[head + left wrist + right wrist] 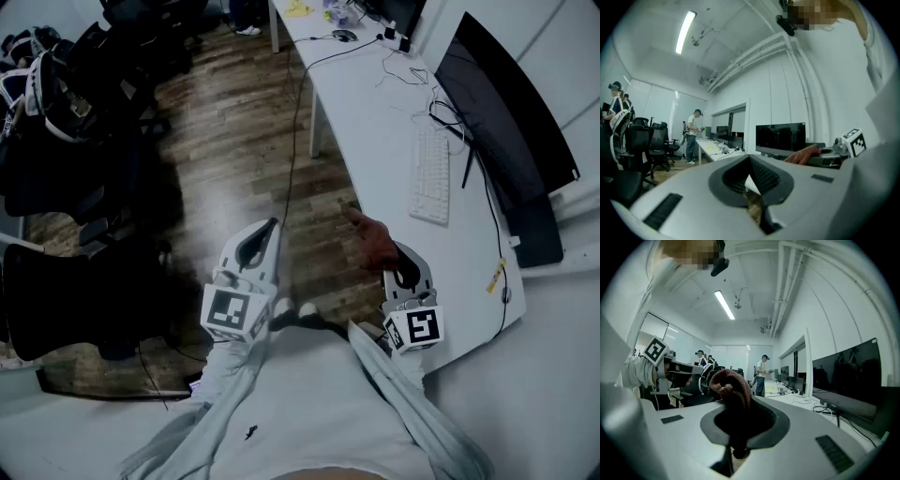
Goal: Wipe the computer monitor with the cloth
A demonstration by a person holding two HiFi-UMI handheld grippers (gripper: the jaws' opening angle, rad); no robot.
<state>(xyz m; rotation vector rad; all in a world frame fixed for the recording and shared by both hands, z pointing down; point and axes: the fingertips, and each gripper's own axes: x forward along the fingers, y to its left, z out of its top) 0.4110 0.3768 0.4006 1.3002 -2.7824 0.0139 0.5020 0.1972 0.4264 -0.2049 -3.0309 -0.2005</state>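
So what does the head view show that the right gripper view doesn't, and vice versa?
Only the head view: the white keyboard and the wooden floor. Only the right gripper view: the ceiling light and people standing further down the room. Both: the dark monitor and the reddish-brown cloth pinched in the right claw.

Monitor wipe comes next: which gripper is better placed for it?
Right. The right gripper holds the cloth and sits at the desk edge, on the monitor's side; the left gripper is shut, empty, over the floor.
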